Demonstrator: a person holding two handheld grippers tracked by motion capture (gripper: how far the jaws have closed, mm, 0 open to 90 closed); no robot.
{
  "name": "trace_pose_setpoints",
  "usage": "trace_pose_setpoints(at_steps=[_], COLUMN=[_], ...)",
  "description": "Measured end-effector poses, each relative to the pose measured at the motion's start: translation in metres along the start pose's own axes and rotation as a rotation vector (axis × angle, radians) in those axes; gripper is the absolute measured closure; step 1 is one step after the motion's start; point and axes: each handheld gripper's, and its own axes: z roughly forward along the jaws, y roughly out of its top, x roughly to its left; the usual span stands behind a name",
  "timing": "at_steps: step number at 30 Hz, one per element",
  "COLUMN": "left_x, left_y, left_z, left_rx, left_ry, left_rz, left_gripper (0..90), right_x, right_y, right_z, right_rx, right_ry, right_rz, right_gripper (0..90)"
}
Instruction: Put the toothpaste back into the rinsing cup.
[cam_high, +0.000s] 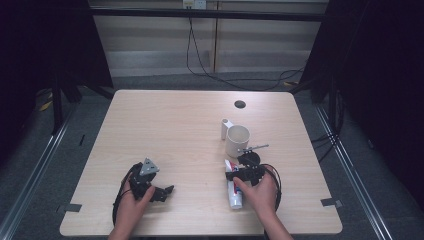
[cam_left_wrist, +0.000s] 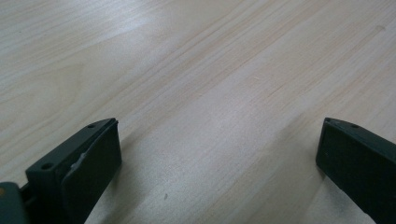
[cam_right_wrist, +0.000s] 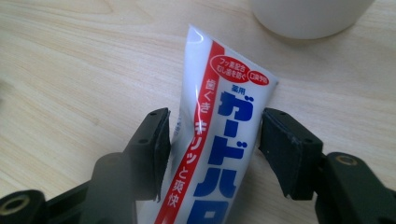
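Two tools: my right tool (cam_right_wrist: 212, 140) straddles the toothpaste tube (cam_right_wrist: 224, 116), not squeezing yet.
Tube: lies lengthwise between the jaws.
Left tool (cam_left_wrist: 219, 154): wide, holding nothing.

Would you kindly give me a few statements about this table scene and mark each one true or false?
1. The toothpaste tube lies between the jaws of the right tool. True.
2. The left tool holds the cup. False: its jaws stand wide apart over bare table, with nothing between them.
3. The cream cup stands beyond the tube, farther from the person. True.
4. The tube is standing inside the cup. False: it lies flat on the table, in front of the cup.
5. The tube bears a red stripe and blue lettering. True.
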Motion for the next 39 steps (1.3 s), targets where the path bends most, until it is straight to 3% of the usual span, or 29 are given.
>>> trace_pose_setpoints(at_steps=[7,11,17,22,31,39], left_x=[0.000,0.000,0.000,0.000,0.000,0.000], left_y=[0.000,0.000,0.000,0.000,0.000,0.000], left_z=[0.000,0.000,0.000,0.000,0.000,0.000], left_rx=[0.000,0.000,0.000,-0.001,-0.001,-0.001], left_ry=[0.000,0.000,0.000,-0.001,0.000,0.001], left_rz=[0.000,0.000,0.000,0.000,0.000,0.000], left_gripper=[0.0,0.0,0.0,0.0,0.0,0.0], right_x=[0.006,0.011,0.014,0.017,0.009,0.007], right_y=[0.001,0.002,0.003,0.005,0.002,0.003], right_z=[0.003,0.004,0.003,0.001,-0.017,-0.031], right_rx=[-0.005,0.003,0.011,0.016,-0.106,-0.187], right_ry=[0.010,-0.008,0.002,0.009,0.072,0.086], right_rz=[0.001,-0.030,-0.035,-0.058,-0.040,-0.061], right_gripper=[50.2,52.6,65.9,69.6,69.8,69.6])
